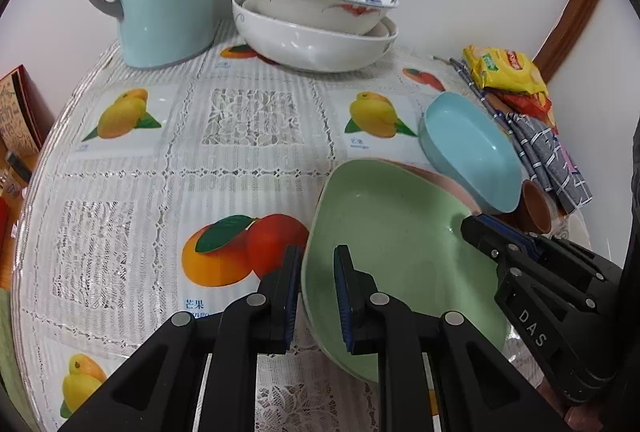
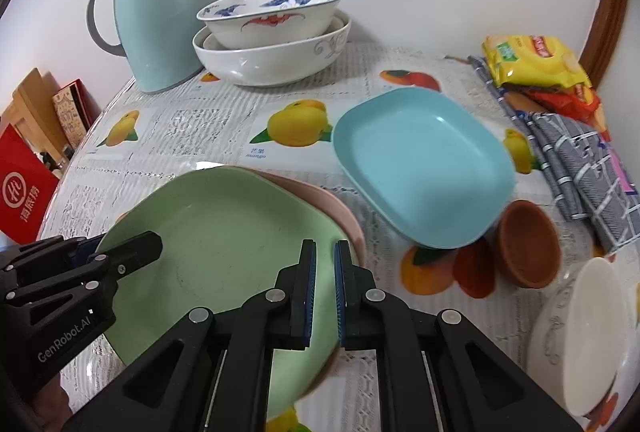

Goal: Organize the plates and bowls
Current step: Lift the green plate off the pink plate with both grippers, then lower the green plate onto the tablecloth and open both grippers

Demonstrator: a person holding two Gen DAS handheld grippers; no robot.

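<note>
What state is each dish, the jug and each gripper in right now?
Green plate: stacked on pink plate, gripped at both edges.
Blue dish: tilted, empty.
Patterned bowl: nested in white bowl.
Jug: upright, lid on.
Left gripper: shut on green plate.
Right gripper: shut on green plate.

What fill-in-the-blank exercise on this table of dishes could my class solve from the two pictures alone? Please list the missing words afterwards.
1. The green plate lies on top of a ____ plate.
2. The bowl with blue and red painting sits inside a larger ____ bowl.
3. The kettle beside the stacked bowls has a ____ handle.
4. The left gripper and the right gripper both grip the rim of the ____ plate.

Missing words: pink; white; grey; green
</note>
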